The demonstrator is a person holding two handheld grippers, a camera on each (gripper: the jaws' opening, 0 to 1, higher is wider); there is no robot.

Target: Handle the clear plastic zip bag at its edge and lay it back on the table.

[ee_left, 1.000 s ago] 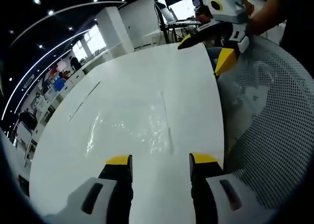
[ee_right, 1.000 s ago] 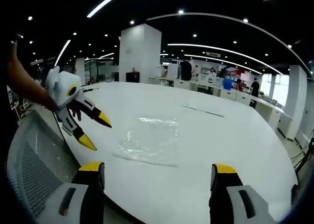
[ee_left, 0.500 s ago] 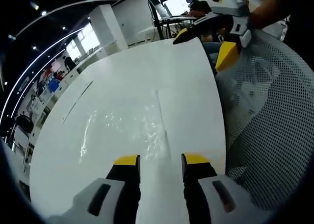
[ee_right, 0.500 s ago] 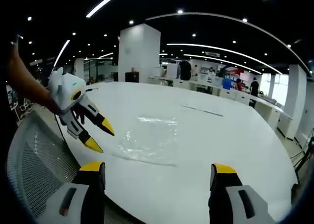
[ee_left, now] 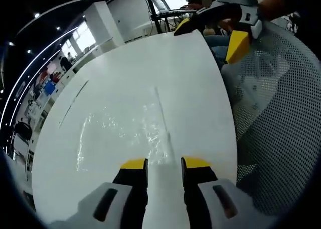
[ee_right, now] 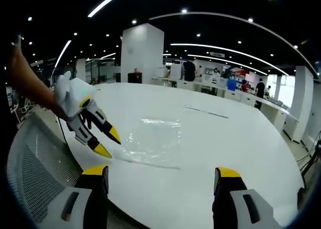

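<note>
The clear plastic zip bag point(ee_left: 120, 134) lies flat and crinkled on the white table point(ee_left: 150, 58). Its zip edge runs down toward my left gripper point(ee_left: 164, 164), whose yellow-tipped jaws stand close together around that edge with a narrow gap between them. In the right gripper view the left gripper point(ee_right: 108, 143) comes in from the left, tips at the near left corner of the bag point(ee_right: 153, 141). My right gripper point(ee_right: 160, 173) hangs wide open over the table's near edge, holding nothing. The right gripper point(ee_left: 204, 43) also shows at the upper right in the left gripper view.
A white mesh chair point(ee_left: 271, 129) stands against the table's edge, also seen as mesh chair point(ee_right: 35, 159). A thin strip point(ee_right: 205, 112) lies farther out on the table point(ee_right: 225, 139). Desks and people fill the office behind.
My left gripper has moved in to the bag's edge and its jaws have narrowed a good deal. The right gripper has stayed still and wide open.
</note>
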